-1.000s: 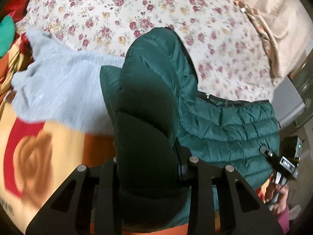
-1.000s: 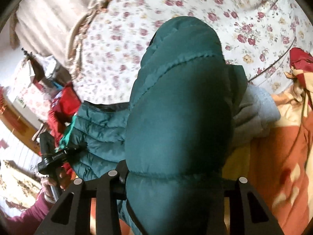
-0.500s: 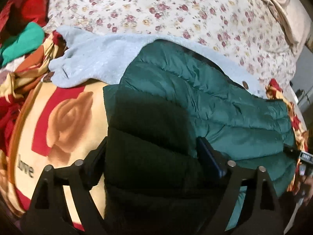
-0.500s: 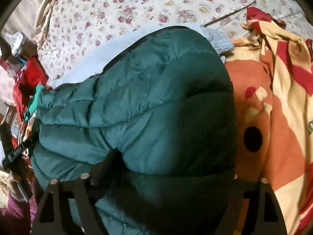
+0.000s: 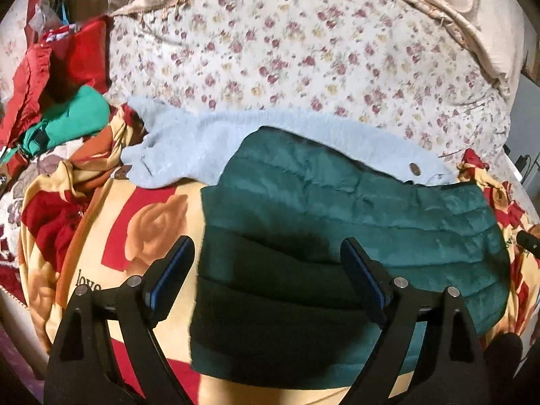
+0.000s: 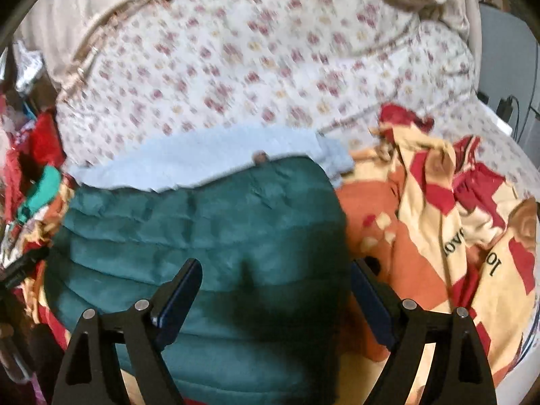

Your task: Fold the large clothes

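A dark green quilted puffer jacket (image 5: 354, 222) lies folded on the bed, over the edge of a pale blue fleece garment (image 5: 202, 141). My left gripper (image 5: 266, 253) is open and empty, its jaws spread just above the jacket's near left part. In the right wrist view the jacket (image 6: 209, 229) lies flat with the blue fleece (image 6: 189, 162) behind it. My right gripper (image 6: 275, 276) is open and empty above the jacket's near right part.
A red, orange and cream blanket (image 5: 101, 236) covers the near bed, bunched at the right (image 6: 438, 202). A floral quilt (image 5: 303, 50) lies behind. Red and green clothes (image 5: 67, 94) are piled at the far left. A beige headboard (image 6: 84, 6) stands at the back.
Both grippers were shut on the jacket and carried it down onto the bed. They have opened and let it go; the jacket now lies flat, folded.
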`<state>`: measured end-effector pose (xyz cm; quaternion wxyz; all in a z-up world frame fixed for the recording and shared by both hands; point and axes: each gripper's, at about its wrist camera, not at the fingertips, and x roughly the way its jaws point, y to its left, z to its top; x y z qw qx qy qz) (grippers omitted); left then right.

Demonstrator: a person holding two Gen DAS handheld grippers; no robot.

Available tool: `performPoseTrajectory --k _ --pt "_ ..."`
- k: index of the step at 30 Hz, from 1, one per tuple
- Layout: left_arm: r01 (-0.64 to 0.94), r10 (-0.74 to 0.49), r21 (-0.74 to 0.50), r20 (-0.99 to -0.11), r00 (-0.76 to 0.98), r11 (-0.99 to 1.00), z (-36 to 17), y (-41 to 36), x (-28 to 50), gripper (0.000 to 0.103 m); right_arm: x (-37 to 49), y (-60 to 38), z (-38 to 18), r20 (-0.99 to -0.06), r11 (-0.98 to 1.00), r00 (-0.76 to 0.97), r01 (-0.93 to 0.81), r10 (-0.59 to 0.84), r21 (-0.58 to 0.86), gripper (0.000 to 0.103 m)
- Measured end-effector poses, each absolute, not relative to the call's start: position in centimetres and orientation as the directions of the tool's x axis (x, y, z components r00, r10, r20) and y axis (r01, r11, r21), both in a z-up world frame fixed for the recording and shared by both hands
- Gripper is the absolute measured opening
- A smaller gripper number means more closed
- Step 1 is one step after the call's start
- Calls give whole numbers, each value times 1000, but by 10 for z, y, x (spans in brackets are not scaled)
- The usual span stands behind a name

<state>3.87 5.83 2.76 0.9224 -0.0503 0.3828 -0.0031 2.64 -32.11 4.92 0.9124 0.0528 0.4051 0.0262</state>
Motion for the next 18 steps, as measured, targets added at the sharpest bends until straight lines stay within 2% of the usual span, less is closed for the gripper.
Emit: performPoseTrajectory --k 1,7,18 --pt "-30 -42 -89 -703 710 996 29 54 38 88 27 -311 52 -729 992 678 -11 101 126 95" --pt "-9 -39 -65 -686 727 998 37 29 24 88 12 -266 59 -668 980 724 -57 172 190 96" --pt "7 4 14 -652 758 1000 39 3 9 88 9 -215 39 -683 980 705 -111 193 163 96"
